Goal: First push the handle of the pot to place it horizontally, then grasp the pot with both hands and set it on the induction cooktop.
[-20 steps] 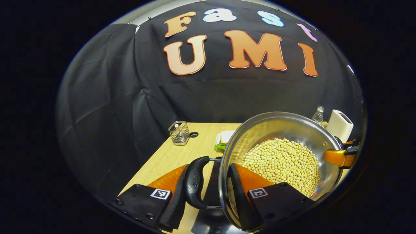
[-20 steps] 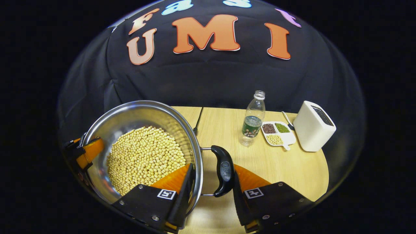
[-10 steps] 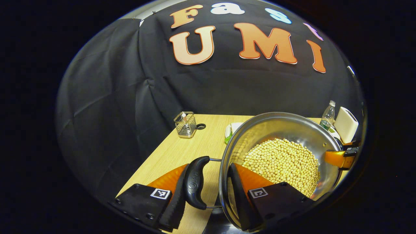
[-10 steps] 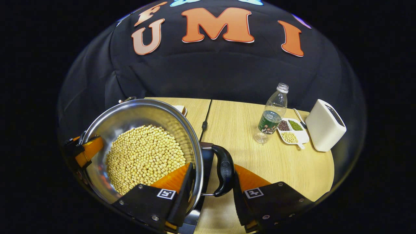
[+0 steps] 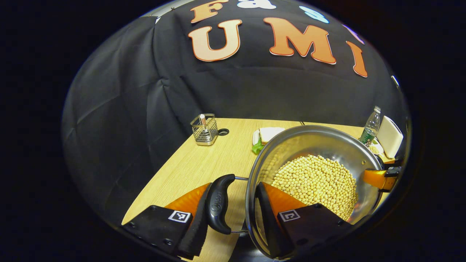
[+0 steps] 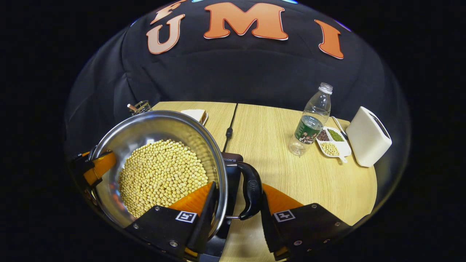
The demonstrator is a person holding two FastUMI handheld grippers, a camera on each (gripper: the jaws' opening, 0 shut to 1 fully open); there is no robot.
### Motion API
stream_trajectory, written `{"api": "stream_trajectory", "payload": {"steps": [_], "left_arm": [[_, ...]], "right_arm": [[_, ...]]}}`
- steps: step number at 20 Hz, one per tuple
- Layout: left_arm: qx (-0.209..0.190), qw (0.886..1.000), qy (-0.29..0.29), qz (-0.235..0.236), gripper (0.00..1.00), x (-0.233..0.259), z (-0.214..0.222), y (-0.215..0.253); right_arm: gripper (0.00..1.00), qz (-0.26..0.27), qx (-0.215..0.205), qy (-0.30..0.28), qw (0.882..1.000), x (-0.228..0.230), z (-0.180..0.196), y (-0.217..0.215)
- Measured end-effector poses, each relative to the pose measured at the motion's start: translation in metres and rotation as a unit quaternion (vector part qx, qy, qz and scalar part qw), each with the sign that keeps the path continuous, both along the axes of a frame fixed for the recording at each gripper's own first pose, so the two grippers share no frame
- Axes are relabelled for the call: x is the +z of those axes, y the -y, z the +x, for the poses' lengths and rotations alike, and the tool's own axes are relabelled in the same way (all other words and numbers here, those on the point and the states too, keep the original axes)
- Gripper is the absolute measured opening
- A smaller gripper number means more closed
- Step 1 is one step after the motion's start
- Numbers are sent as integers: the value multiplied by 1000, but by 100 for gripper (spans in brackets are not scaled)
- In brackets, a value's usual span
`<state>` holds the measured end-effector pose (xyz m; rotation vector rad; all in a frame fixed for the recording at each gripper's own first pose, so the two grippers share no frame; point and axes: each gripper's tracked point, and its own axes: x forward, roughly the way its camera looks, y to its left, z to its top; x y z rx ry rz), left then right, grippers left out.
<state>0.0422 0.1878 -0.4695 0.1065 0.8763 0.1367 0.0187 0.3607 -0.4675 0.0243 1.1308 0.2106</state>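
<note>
Left gripper view: I look from the pot's (image 5: 313, 174) left handle, close, across the table (image 5: 196, 163) toward its far left corner.
Right gripper view: from the opposite handle, close, facing the far right edge.
Shared: the soybean-filled pot (image 6: 160, 171) and the far edge.

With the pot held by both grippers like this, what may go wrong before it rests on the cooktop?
1. The pot is full of soybeans; if one side dips, they may spill over the rim.
2. Each gripper holds one side: the left gripper and the right gripper each span a handle and the wall. A handle may slip.
3. The cooktop shows partly under the pot; an off-centre landing seems possible.
</note>
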Motion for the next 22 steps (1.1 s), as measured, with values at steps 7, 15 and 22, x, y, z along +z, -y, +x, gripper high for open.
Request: {"api": "stream_trajectory", "payload": {"steps": [7, 15, 22], "left_arm": [[-4, 1000, -26, -14, 77, -20, -3, 1], [-7, 1000, -27, -11, 84, -29, -5, -6], [17, 997, 74, 16, 88, 46, 5, -16]], "right_arm": [[62, -18, 13, -5, 1000, 5, 2, -20], [69, -22, 19, 27, 999, 24, 2, -15], [79, 9, -3, 168, 986, 123, 16, 20]]}}
